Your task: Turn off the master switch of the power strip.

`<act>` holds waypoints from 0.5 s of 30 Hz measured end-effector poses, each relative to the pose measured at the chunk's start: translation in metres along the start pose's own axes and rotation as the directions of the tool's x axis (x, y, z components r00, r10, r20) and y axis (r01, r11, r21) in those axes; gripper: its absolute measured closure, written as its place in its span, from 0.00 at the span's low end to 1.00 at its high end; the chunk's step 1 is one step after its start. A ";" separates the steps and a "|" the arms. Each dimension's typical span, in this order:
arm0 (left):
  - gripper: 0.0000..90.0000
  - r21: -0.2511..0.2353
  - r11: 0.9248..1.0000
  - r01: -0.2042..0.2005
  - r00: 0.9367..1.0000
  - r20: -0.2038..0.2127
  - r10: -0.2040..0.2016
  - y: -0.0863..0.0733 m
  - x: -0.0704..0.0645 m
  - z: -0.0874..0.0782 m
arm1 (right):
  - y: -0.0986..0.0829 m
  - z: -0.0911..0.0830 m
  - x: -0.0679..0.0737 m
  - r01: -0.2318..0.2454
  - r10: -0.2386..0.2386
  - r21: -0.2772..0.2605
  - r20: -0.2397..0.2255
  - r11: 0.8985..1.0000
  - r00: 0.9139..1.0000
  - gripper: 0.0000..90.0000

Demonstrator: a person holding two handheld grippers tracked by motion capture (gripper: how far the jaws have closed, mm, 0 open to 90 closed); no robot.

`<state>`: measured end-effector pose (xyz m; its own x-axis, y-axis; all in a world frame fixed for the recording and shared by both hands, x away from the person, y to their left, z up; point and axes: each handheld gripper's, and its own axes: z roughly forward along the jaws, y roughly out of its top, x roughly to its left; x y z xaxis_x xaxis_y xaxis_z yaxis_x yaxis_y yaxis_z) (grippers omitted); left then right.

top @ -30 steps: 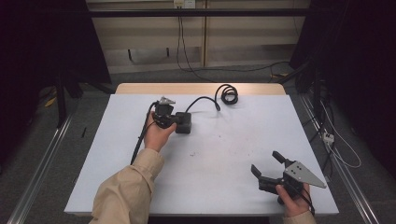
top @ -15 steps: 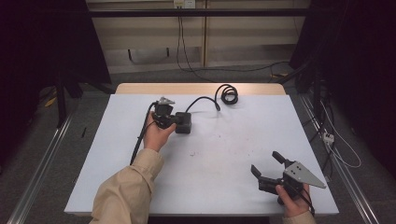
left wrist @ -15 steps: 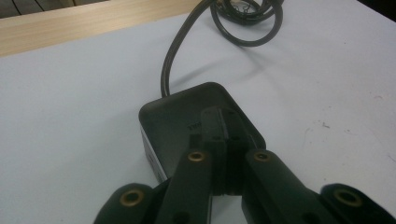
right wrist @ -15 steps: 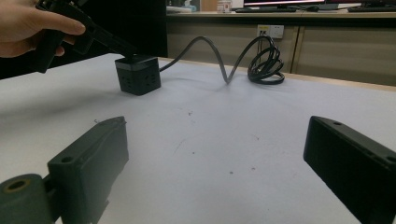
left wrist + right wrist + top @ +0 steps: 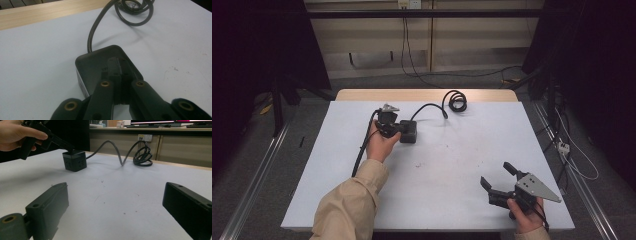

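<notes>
A black cube-shaped power block [image 5: 410,133] [image 5: 91,63] [image 5: 75,161] stands on the white table [image 5: 452,155], left of centre and toward the back. Its black cable [image 5: 432,106] runs to a coil [image 5: 455,101] [image 5: 143,153] near the far edge. My left gripper [image 5: 402,129] [image 5: 118,65] is shut, jaws pressed together with nothing seen between them. The tips rest on the block's top face. My right gripper [image 5: 497,174] [image 5: 116,188] is open near the front right corner, held just above the table, with nothing between its jaws.
A wooden strip [image 5: 427,95] borders the table's far edge. The left gripper's own cable [image 5: 362,150] trails along the forearm. Metal rails [image 5: 257,170] run along the floor on both sides, and loose cables [image 5: 572,155] lie on the floor at the right.
</notes>
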<state>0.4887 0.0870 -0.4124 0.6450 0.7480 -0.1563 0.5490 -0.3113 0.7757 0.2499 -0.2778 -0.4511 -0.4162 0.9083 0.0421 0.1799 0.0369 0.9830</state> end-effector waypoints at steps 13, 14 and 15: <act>1.00 -0.003 1.000 -0.011 1.000 -0.011 0.011 -0.001 -0.001 0.000 | 0.001 -0.001 0.000 0.003 -0.003 -0.001 0.001 1.000 1.000 0.07; 1.00 -0.005 1.000 -0.007 1.000 -0.011 0.007 -0.001 -0.002 0.001 | 0.001 -0.001 0.000 0.003 -0.003 -0.001 0.001 1.000 1.000 0.07; 1.00 -0.005 1.000 -0.012 1.000 -0.013 0.012 -0.001 -0.002 0.000 | 0.001 -0.001 0.000 0.001 -0.001 0.000 0.002 1.000 1.000 0.07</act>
<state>0.4872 0.0859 -0.4133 0.6443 0.7520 -0.1388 0.5388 -0.3176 0.7802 0.2487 -0.2781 -0.4502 -0.4146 0.9091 0.0405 0.1790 0.0379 0.9831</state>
